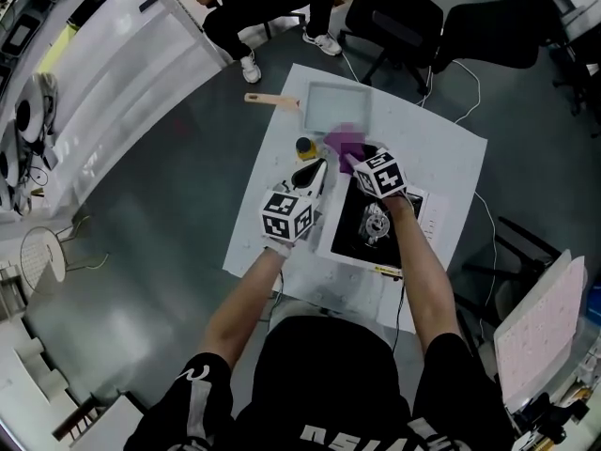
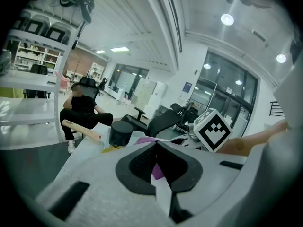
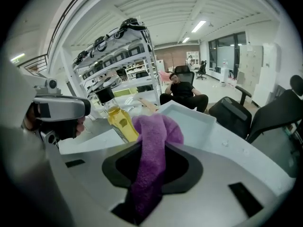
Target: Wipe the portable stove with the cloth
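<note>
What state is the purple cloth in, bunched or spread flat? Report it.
Bunched: the purple cloth is pinched into a crumpled wad between the jaws of the right tool, its end bulging past them, not laid flat.

The cloth (image 3: 150,145) looks fuzzy, matt terry; the portable stove (image 1: 355,228) smooth and glossy.

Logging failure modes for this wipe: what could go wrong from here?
1. The bottle of yellow liquid stands close beside the left gripper and the purple cloth. A sweep could tip it.
2. The cloth is pinched in the right gripper with a loose bunch beyond the jaws. It may snag or slip out on the stove.
</note>
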The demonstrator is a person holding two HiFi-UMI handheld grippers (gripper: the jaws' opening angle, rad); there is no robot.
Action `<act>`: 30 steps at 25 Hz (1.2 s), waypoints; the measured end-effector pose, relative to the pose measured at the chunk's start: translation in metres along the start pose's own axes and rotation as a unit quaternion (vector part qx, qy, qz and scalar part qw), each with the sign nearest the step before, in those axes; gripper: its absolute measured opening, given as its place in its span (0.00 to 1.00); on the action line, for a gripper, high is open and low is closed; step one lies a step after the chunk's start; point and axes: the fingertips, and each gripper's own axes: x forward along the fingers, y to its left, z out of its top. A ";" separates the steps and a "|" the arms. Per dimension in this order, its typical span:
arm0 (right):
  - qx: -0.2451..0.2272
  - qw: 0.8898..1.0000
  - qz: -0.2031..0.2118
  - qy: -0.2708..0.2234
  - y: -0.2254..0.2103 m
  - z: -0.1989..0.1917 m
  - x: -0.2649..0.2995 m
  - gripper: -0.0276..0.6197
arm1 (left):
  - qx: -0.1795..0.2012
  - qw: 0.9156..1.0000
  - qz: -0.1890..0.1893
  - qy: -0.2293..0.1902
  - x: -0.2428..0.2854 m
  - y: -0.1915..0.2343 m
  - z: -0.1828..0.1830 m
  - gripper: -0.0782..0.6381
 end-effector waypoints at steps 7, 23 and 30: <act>0.005 1.000 -0.009 0.011 -0.009 -0.012 -0.003 0.20 | 0.001 1.000 -0.002 0.003 0.005 -0.002 0.000 0.12; 0.034 0.998 -0.043 0.010 -0.038 -0.054 -0.050 0.20 | 0.015 0.999 -0.030 0.011 0.018 -0.053 -0.006 0.12; 0.049 0.997 -0.062 0.003 -0.058 -0.076 -0.079 0.20 | 0.022 0.999 -0.044 0.022 0.028 -0.084 -0.018 0.12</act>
